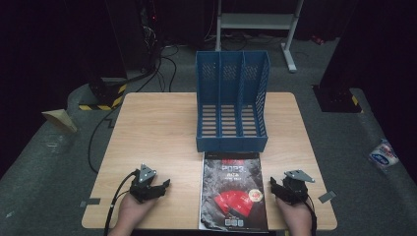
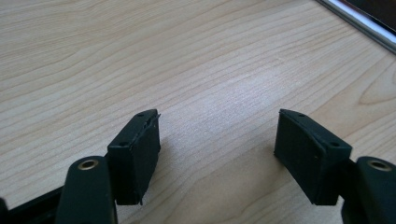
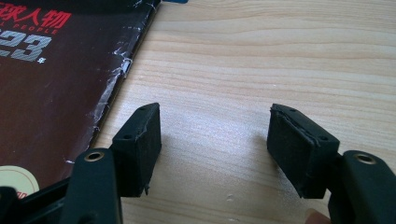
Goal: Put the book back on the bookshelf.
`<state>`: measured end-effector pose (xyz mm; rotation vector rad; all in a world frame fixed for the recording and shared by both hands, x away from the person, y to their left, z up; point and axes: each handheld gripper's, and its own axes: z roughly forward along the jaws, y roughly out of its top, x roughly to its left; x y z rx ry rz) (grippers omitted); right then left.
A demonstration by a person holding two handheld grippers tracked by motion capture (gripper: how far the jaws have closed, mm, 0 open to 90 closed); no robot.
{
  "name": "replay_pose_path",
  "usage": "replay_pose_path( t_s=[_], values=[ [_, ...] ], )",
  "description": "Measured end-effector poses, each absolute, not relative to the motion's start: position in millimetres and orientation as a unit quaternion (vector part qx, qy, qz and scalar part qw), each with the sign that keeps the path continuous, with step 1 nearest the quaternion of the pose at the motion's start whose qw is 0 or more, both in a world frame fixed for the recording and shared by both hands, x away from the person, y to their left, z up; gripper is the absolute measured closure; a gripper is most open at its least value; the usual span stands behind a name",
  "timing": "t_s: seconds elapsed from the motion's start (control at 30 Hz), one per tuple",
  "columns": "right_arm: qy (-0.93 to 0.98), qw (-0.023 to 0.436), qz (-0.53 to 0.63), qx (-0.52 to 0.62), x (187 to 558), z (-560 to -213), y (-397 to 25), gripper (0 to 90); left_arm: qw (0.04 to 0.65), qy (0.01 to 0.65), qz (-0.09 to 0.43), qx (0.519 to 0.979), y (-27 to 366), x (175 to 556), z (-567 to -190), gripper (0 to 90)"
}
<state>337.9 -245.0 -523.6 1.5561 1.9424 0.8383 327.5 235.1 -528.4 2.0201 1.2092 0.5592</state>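
From the high view, a dark magazine (image 1: 233,191) lies flat on the wooden table (image 1: 157,132), near the front edge. Its top edge sits just in front of the blue file rack (image 1: 231,103). The left gripper (image 1: 164,185) rests on the table, well to the left of the magazine. The right gripper (image 1: 273,186) rests just beside the magazine's right edge.

In the left gripper view, the left gripper (image 2: 217,140) has its jaws wide apart with bare wood between them.

In the right gripper view, the right gripper (image 3: 215,135) is also spread wide, holding nothing. The magazine (image 3: 56,88) lies close by its left jaw.
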Motion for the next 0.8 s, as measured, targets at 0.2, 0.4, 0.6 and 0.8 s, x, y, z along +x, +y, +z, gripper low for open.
replay_pose_path(
  t_s=[0.2,0.4,0.6,0.8],
  values=[
    [0.715,0.254,0.308,0.573,337.9,-523.6,-244.9,35.2,0.351,0.467,0.215,0.783,235.3,327.7,-528.1,31.1],
    [0.714,0.253,0.308,0.576,337.6,-523.4,-244.4,35.3,0.352,0.468,0.217,0.781,235.5,327.4,-528.3,31.4],
    [0.715,0.247,0.317,0.572,337.9,-523.0,-246.3,30.5,0.352,0.468,0.216,0.781,235.7,327.4,-528.2,31.5],
    [0.698,0.254,0.342,0.575,333.4,-517.4,-248.6,32.5,0.353,0.466,0.215,0.783,235.4,327.5,-528.3,30.9]
  ],
)
